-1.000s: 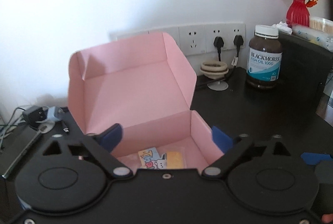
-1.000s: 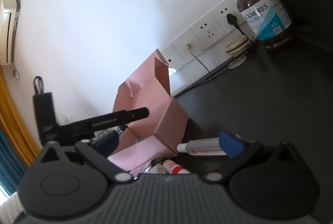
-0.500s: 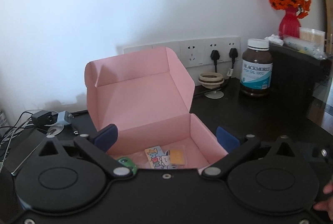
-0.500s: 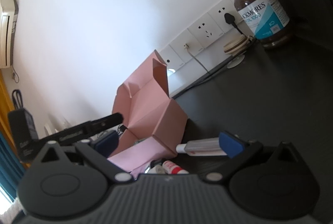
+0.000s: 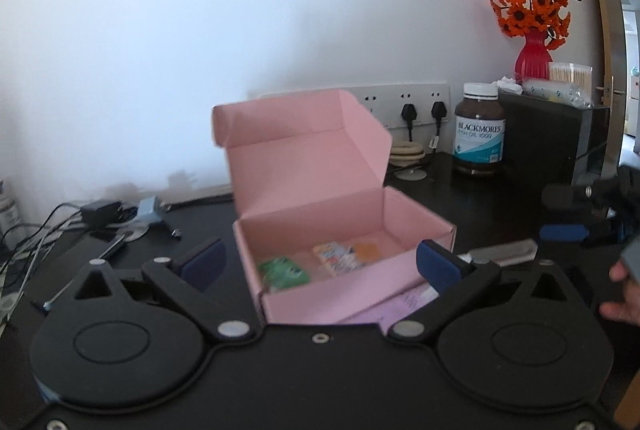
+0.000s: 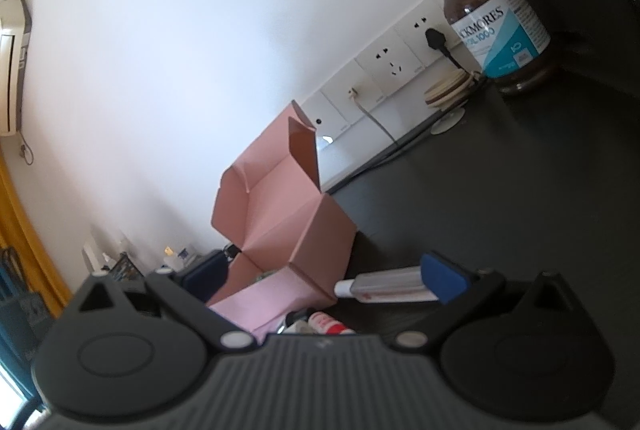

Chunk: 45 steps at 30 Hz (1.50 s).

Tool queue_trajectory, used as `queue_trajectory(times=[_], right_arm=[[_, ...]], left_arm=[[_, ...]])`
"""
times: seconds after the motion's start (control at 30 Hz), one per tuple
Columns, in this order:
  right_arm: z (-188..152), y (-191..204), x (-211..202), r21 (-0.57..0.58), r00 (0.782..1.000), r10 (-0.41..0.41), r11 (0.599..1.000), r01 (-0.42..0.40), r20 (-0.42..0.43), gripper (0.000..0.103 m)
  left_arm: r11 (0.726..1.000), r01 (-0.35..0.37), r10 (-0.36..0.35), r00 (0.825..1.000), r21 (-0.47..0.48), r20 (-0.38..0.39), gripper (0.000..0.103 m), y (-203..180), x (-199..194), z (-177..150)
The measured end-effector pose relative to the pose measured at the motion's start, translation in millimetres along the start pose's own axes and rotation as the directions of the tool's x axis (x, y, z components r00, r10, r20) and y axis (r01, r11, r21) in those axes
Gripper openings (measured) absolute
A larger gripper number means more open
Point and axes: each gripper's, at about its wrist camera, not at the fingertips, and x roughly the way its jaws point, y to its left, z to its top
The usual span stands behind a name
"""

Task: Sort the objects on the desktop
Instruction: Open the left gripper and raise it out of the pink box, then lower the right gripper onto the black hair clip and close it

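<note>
One black desktop [image 5: 488, 206] carries everything, and since a second ago the left gripper [image 5: 318, 260] has drawn back and risen, so the whole pink cardboard box [image 5: 332, 226] with its lid standing open now shows instead of only its far wall. That retreat, with nothing between the blue pads, suggests a drop-off into the box has just finished and the next pick falls to the other hand.

One box, then, dead centre at twelve o'clock from the left gripper. One brown supplement bottle with a white cap [image 5: 479, 130] stands at two o'clock against the wall sockets, and one red vase of orange flowers [image 5: 531, 58] sits higher on a dark cabinet beyond it.

Three flat items lie on the box floor: one green packet [image 5: 283, 272], one printed card [image 5: 336, 258], one orange piece [image 5: 366, 251].

One white tube with red print [image 6: 384, 288] lies on the desk just beside the box, at one o'clock from the right gripper [image 6: 324, 272], with a red-and-white object [image 6: 328, 324] nearer the camera.

Both pairs of jaws stand spread wide and hold nothing; the tube's end is hidden behind the right gripper's right pad, contact unclear.
</note>
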Motion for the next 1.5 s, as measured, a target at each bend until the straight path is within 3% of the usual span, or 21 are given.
queue_trajectory(times=[0.47,0.77,1.03,1.33,1.5], right_arm=[[-2.0,4.1,-2.7,-0.030,0.999,-0.026,0.999,0.027,0.039,0.102],[-2.8,6.9,-2.7,-0.043,0.998,-0.046,0.998,0.048,0.048,0.102],[-2.1,8.4,-0.1,-0.050,0.996,-0.076,0.996,0.078,0.035,0.102],[0.1,35.3,3.6,-0.195,0.984,-0.163,0.970,0.148,-0.067,0.102],[-8.3,57.2,1.3,-0.379,0.959,-0.255,0.905,0.193,-0.120,0.102]], left_arm=[[0.996,-0.019,0.021,1.000,0.091,-0.020,0.103,27.5,-18.5,-34.0],[0.994,-0.089,0.090,0.996,-0.056,-0.001,0.103,44.9,-20.9,-42.3],[0.983,-0.158,0.161,0.987,-0.090,0.029,0.103,47.2,-26.6,-41.8],[0.962,-0.176,0.170,0.984,-0.207,-0.048,0.103,68.0,-17.1,-41.7],[0.959,-0.184,0.174,0.983,-0.213,-0.067,0.103,69.5,-15.3,-42.3]])
